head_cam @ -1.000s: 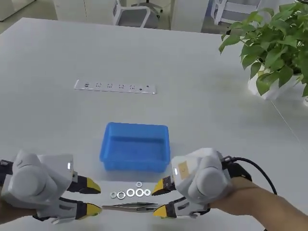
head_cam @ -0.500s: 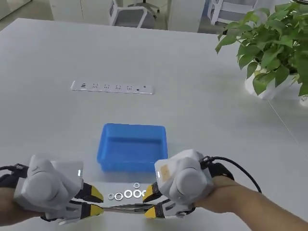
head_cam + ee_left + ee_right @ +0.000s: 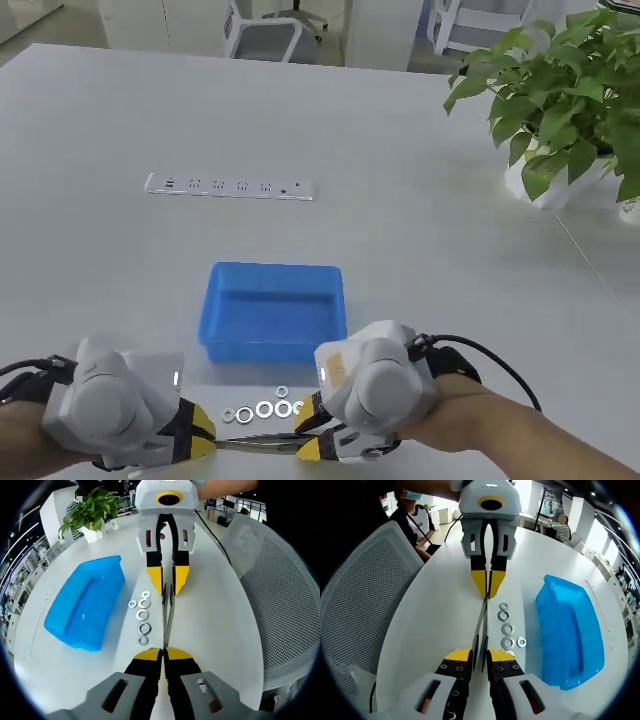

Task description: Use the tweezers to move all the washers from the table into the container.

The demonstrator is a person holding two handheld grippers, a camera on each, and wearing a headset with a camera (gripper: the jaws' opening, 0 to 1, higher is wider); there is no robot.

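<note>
The left tool (image 3: 162, 656) is pinched tight on one end of the tweezers (image 3: 167, 615), and the right tool (image 3: 479, 656) is closed on the other. The tweezers lie on the table (image 3: 210, 610) beside five washers (image 3: 144, 628), near the blue container (image 3: 85, 602).

Nothing can be read: the orange sticker (image 3: 333, 373) on the right gripper (image 3: 308, 428) is too blurred, and the marks on the power strip (image 3: 230, 187) are too small
</note>
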